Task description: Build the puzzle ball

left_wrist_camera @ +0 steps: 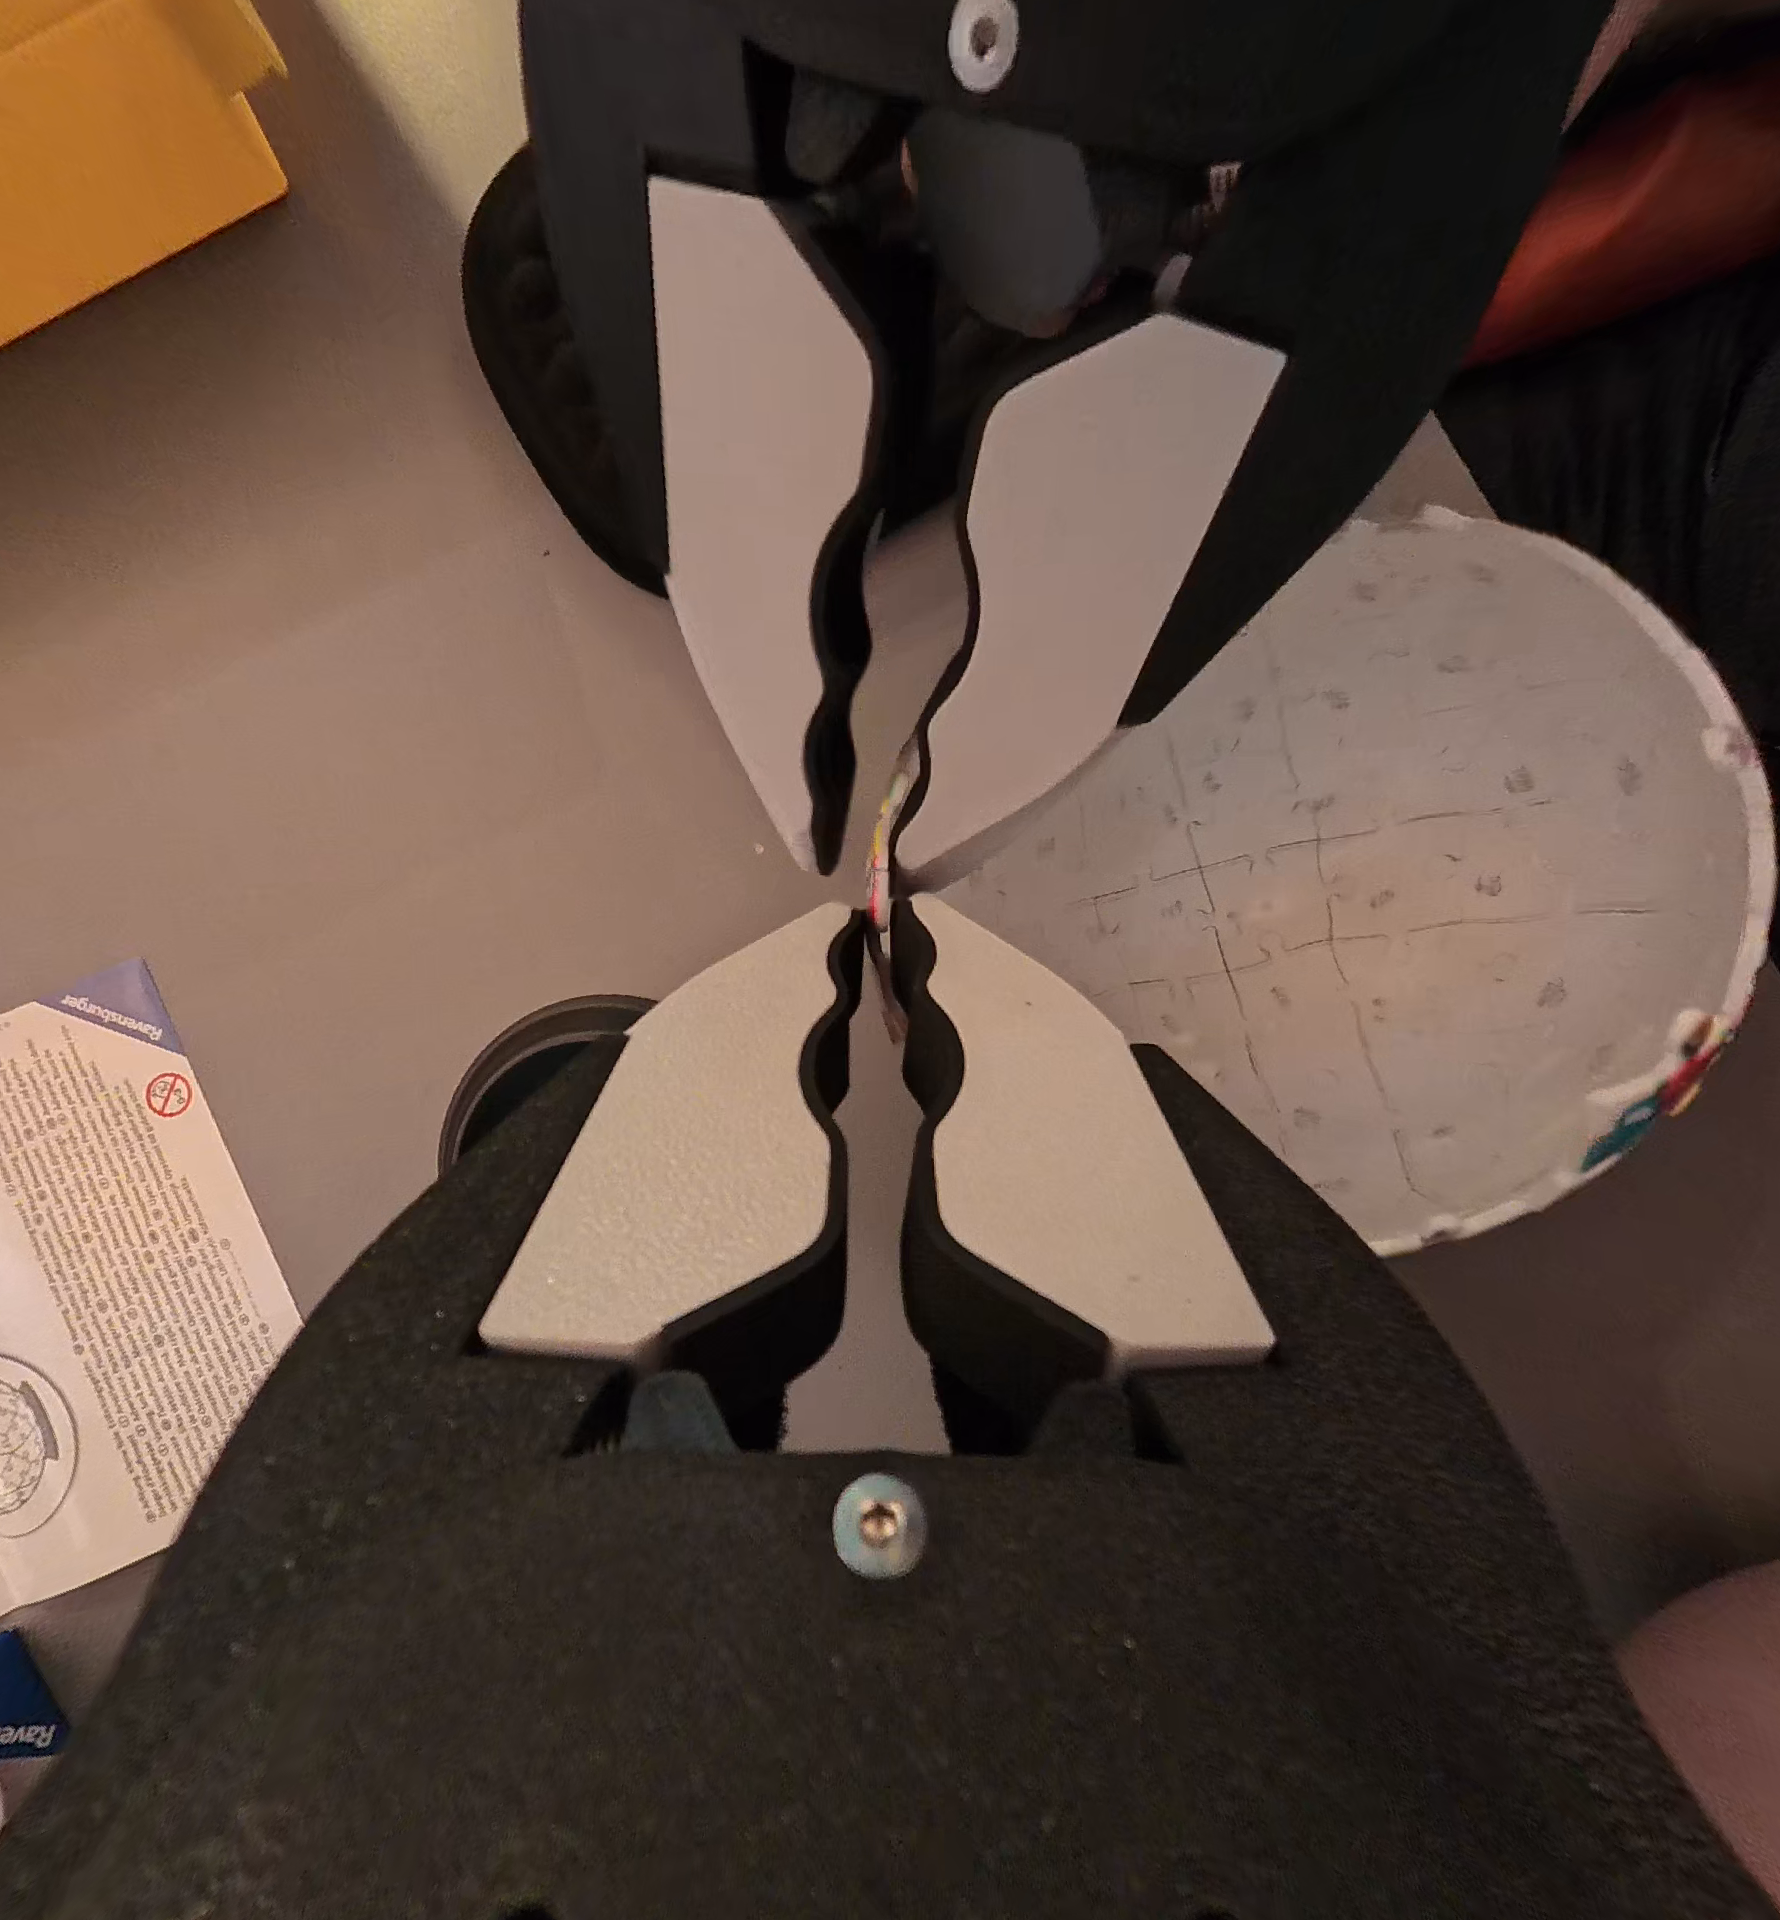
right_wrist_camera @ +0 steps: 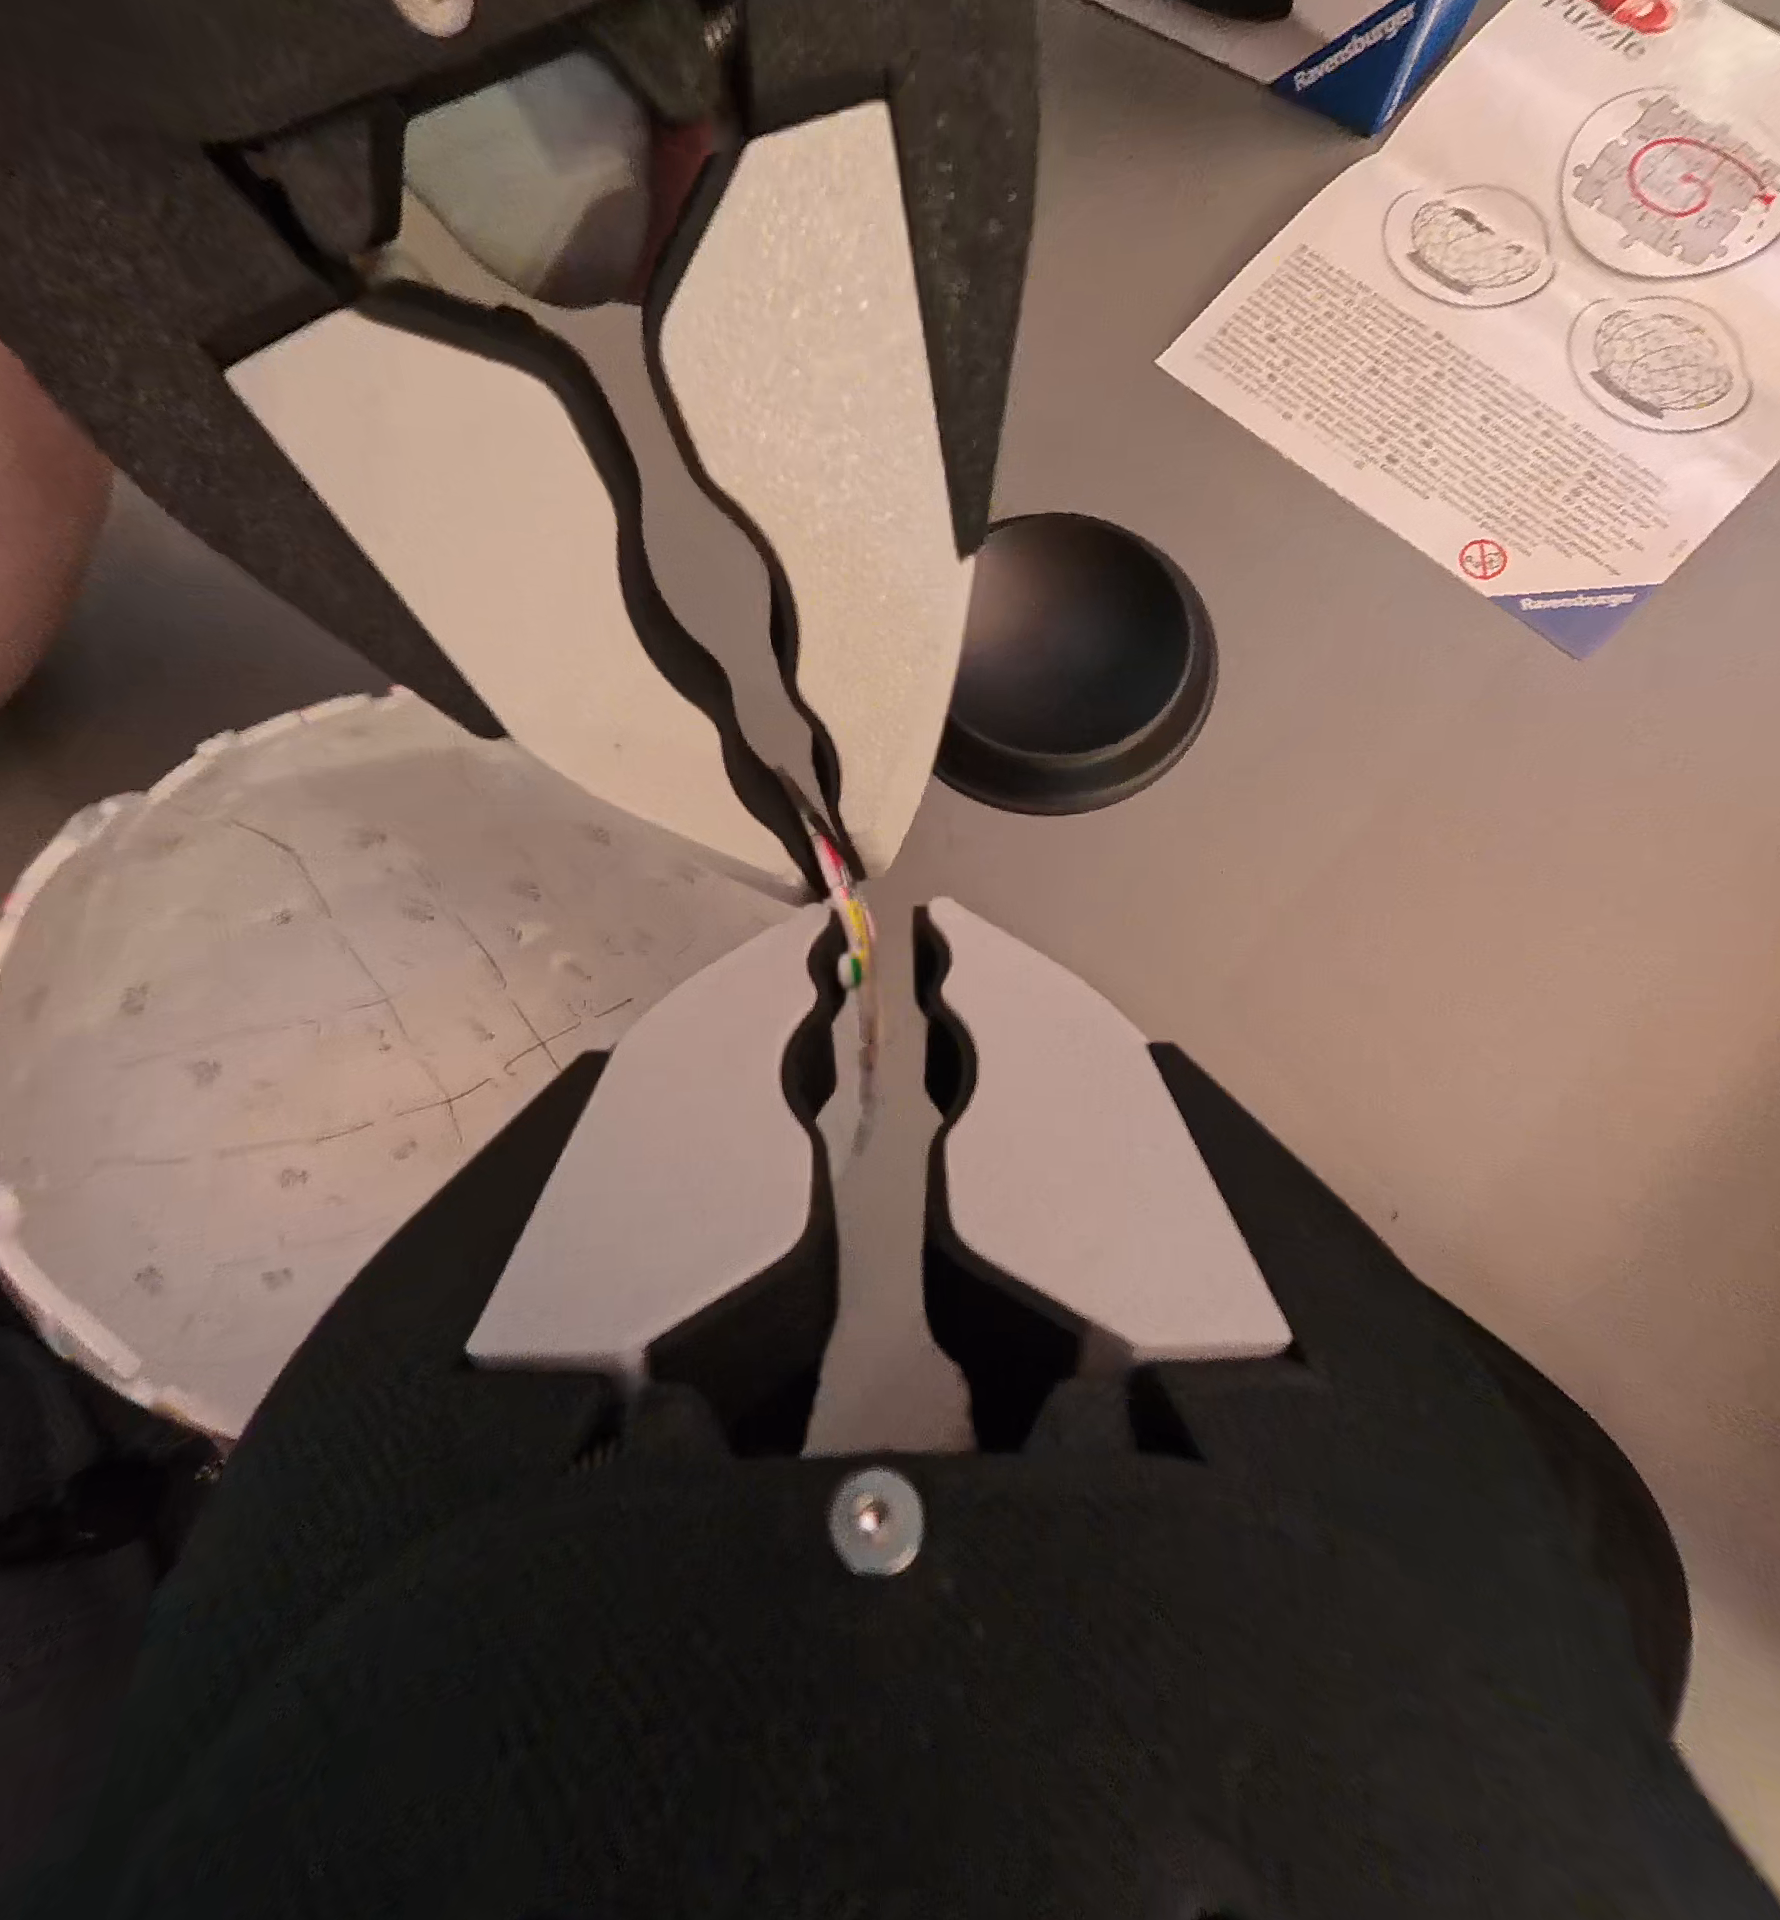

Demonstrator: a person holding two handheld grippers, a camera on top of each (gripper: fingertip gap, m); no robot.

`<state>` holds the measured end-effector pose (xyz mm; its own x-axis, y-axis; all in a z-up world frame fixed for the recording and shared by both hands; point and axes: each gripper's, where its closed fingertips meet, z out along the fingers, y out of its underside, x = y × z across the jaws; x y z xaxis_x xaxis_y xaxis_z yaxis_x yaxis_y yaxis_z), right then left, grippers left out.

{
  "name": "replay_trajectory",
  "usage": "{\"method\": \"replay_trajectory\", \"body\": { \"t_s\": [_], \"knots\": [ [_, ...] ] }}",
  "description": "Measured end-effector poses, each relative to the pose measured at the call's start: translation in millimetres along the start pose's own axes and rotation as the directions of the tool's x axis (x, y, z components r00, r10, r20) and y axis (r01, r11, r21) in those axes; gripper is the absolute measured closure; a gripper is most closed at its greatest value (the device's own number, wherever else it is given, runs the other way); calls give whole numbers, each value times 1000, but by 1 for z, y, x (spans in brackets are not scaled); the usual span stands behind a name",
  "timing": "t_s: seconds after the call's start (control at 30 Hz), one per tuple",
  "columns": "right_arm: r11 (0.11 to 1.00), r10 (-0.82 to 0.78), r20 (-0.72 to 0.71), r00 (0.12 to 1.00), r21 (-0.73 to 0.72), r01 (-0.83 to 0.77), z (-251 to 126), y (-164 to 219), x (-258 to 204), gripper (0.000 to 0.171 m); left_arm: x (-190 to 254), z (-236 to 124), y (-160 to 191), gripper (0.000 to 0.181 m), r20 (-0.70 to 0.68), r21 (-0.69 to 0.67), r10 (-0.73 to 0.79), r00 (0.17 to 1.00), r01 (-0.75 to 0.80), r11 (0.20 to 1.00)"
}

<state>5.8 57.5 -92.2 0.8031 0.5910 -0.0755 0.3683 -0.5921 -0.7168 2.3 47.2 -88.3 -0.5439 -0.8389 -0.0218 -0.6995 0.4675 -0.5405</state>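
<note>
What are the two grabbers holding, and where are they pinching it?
A thin, colourful puzzle piece. The left gripper pinches one end at its fingertips; the right gripper meets it tip to tip, but its jaws look parted.

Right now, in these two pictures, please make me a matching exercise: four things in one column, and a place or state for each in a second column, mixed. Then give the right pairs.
Things:
1. puzzle piece
2. half ball
3. black stand
4. leaflet

Places or states:
A. flat on the table, unfolded
B. empty, on the table behind the jaws
C. pinched between two pairs of jaws
D. open shell, white inside facing up

Pairs: 1-C, 2-D, 3-B, 4-A
</note>
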Motion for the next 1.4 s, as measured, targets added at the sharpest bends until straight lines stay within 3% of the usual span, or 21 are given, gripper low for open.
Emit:
{"method": "replay_trajectory", "body": {
  "t_s": [0.07,0.7,0.77,0.9,1.1,1.17,1.4],
  "knots": [
    [1000,-2,18,1000,3,2,1,0,-3,166,0,0,1,177,1,-5,-1,1000,1,1000],
    [1000,-23,-20,1000,-7,23,0,1,0,166,-2,0,-2,177,10,0,-20,1000,20,1000],
    [999,-36,-59,998,12,36,-6,-1,6,153,-2,-2,-3,172,5,16,-39,999,39,999],
    [999,-27,-6,1000,44,27,-21,-4,4,151,-4,-9,-8,160,15,55,-52,999,51,997],
    [997,-60,-12,998,-44,60,-21,10,5,156,-6,-18,-5,157,46,58,-67,997,64,996],
    [996,-71,-4,997,-62,71,-18,13,1,166,-7,-25,-7,157,58,79,-81,995,76,994],
    [994,-78,-33,996,-73,75,-18,15,0,166,-7,-59,-8,143,74,170,-177,981,162,972]
  ]
}}
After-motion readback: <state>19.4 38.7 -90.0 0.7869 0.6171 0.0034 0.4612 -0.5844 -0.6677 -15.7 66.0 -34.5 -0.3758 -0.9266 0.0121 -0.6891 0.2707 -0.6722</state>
